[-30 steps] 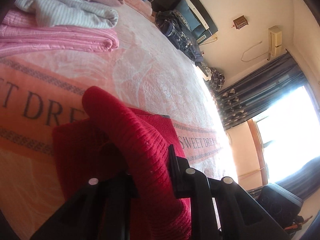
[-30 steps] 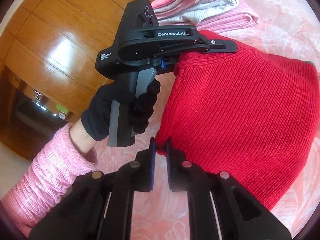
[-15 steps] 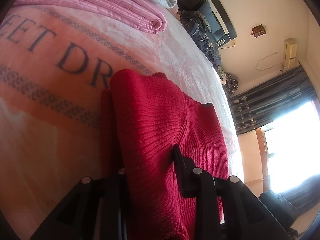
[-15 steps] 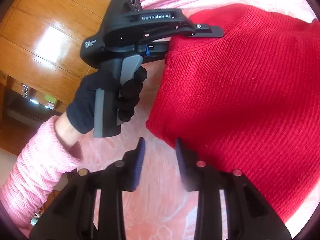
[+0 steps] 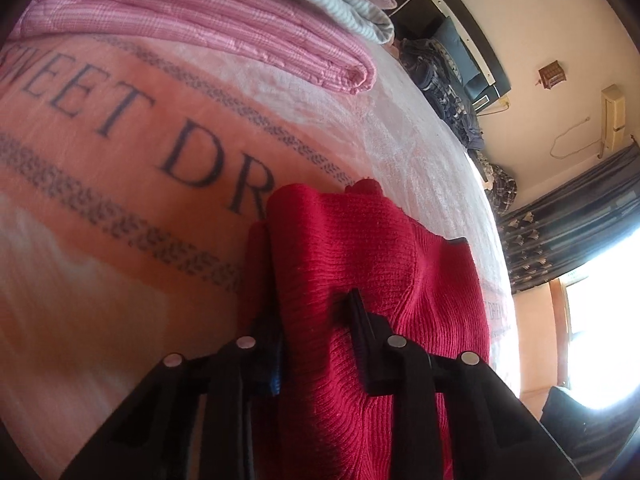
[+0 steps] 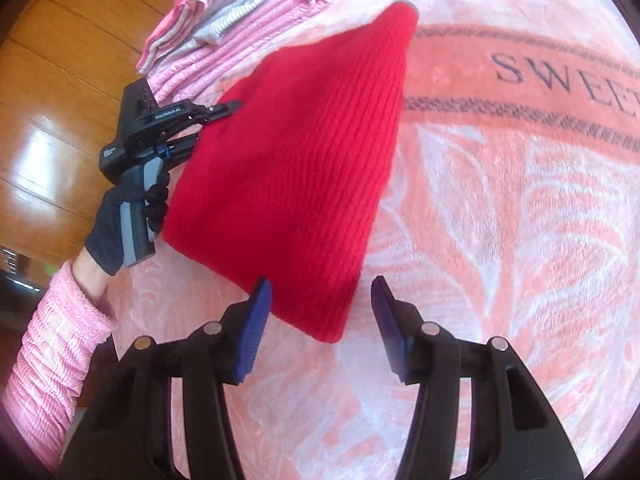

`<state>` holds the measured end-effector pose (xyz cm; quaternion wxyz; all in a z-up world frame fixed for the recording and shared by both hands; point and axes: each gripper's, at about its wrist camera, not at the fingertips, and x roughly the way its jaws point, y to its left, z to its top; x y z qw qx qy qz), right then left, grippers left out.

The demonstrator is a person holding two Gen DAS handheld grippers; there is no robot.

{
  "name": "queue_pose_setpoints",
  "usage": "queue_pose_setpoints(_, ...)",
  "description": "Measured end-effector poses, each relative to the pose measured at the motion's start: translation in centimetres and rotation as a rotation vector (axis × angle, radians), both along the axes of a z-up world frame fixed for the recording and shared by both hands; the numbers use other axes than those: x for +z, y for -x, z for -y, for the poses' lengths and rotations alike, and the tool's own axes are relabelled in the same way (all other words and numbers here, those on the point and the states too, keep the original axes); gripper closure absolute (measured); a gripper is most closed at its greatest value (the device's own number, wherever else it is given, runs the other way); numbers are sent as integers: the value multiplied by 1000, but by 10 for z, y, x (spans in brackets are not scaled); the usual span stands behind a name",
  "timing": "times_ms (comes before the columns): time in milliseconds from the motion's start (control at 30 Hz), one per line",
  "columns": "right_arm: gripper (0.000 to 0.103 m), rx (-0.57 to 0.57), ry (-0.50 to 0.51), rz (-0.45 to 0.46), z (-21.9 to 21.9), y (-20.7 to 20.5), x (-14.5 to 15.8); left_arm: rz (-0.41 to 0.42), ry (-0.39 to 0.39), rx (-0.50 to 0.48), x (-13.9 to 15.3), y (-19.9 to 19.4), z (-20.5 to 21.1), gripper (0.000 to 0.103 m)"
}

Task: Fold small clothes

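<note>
Your left gripper (image 5: 316,332) is clamping the red knit garment (image 6: 296,168), lying folded on the pink blanket (image 6: 500,208) beside the folded stack (image 6: 240,36). Your right gripper (image 6: 320,320) is gaping wide, holding nothing.

Dark curtains (image 5: 568,228) hang beside a bright window (image 5: 600,320); wooden wardrobe (image 6: 52,92).

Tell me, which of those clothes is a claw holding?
The red knitted sweater, pinched by the left claw; the pink and grey folded pile lies untouched behind it.

Right tongs (image 6: 318,320) agape — red sweater (image 6: 296,176) folded
</note>
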<state>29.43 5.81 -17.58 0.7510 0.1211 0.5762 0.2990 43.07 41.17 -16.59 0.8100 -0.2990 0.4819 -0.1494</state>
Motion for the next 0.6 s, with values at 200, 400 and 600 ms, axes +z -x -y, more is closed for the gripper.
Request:
queue_pose_setpoints(200,52,5,8,8,-1,5,-6,-3,-15,-14,13,16,-3,74)
queue_pose_setpoints(400,52,1,-99,-11,17,19,6,-1,4,-48,39,86,-5,46)
queue_pose_setpoints(600,55,-48,-176,-95,21,17,-10,-9,-34,-97,36,137,17,43)
